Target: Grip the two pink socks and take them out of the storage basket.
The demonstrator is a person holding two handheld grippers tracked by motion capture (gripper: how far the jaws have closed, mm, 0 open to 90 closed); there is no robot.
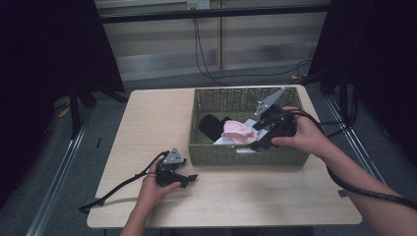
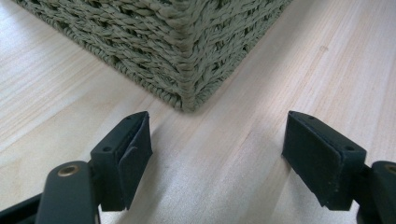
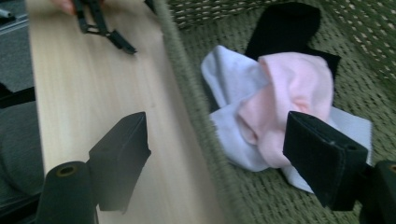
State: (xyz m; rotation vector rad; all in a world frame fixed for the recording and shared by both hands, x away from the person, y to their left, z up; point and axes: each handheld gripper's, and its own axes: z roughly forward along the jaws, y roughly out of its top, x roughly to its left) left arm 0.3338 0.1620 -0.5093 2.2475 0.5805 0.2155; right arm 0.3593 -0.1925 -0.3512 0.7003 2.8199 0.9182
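A green woven basket (image 1: 206, 152) stands on the right half of the wooden table (image 1: 152, 123). Inside it lie a pink cloth (image 1: 237, 132), a white cloth (image 1: 227, 141) and a black cloth (image 1: 210, 125). My right gripper (image 1: 259, 139) hangs open over the basket's near side. In the right gripper view its jaws straddle the front wall (image 3: 187, 93), with the pink cloth (image 3: 289, 88), white cloth (image 3: 229, 77) and black cloth (image 3: 285, 28) just beyond. My left gripper (image 1: 189, 179) rests open on the table. It faces the basket's corner (image 2: 187, 60) and holds nothing (image 2: 217, 140).
Black cables (image 1: 206, 59) trail over the grey floor behind the table. Dark stands and curtains flank both sides. Bare tabletop (image 1: 147, 128) lies left of the basket. The left gripper (image 3: 100, 23) appears far off in the right gripper view.
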